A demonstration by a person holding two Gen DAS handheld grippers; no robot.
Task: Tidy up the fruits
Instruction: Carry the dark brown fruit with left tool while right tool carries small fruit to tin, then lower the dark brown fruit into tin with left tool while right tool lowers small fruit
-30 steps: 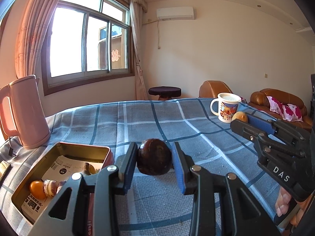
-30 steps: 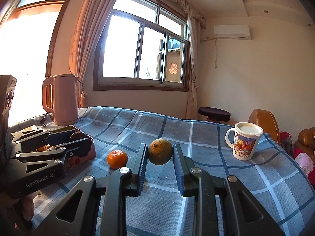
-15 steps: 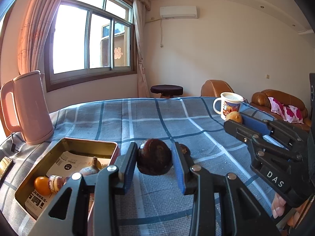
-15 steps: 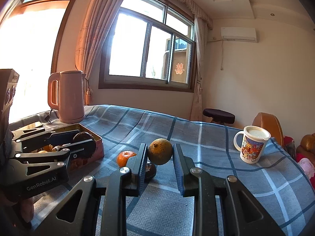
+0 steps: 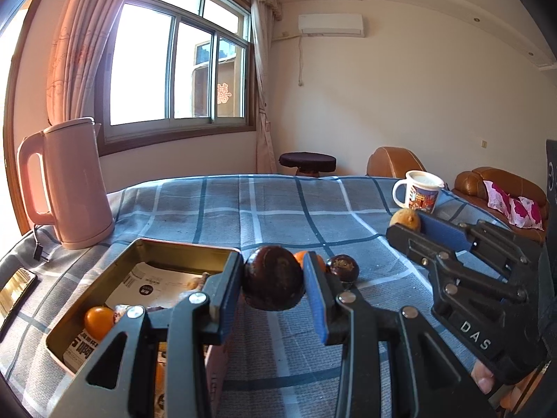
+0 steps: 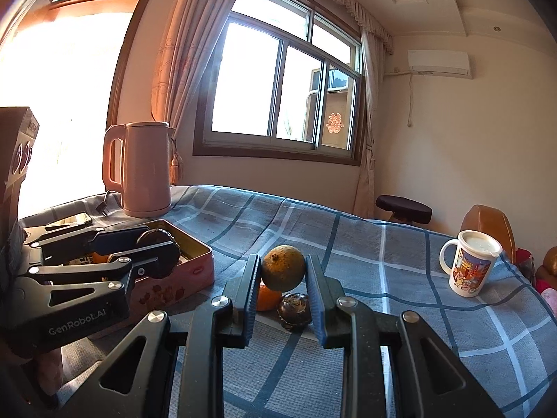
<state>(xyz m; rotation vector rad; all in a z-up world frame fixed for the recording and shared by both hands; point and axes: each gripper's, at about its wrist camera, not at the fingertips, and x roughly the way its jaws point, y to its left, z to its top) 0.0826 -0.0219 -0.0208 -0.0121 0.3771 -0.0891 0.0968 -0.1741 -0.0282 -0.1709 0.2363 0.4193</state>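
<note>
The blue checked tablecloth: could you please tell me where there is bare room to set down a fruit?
The blue checked tablecloth lies bare in a broad stretch between the pink kettle and the mug, and in front of the mug. It is crowded beside the tin, where an orange and a small dark fruit lie together.

Ahead of my left gripper (image 5: 273, 280) the metal tin (image 5: 181, 249) lies open-topped at the left, part filled with a small orange fruit (image 5: 99, 320) and papers. A dark passion fruit (image 5: 343, 267) and a tangerine (image 6: 268, 296) sit on the plaid cloth (image 5: 278, 209) just beyond my fingertips, blocking a low path forward. My right gripper (image 6: 282, 271) crowds the right side. The pink kettle (image 5: 66, 184) and mug (image 6: 470, 264) stand well apart at the edges; the cloth between them lies bare.
</note>
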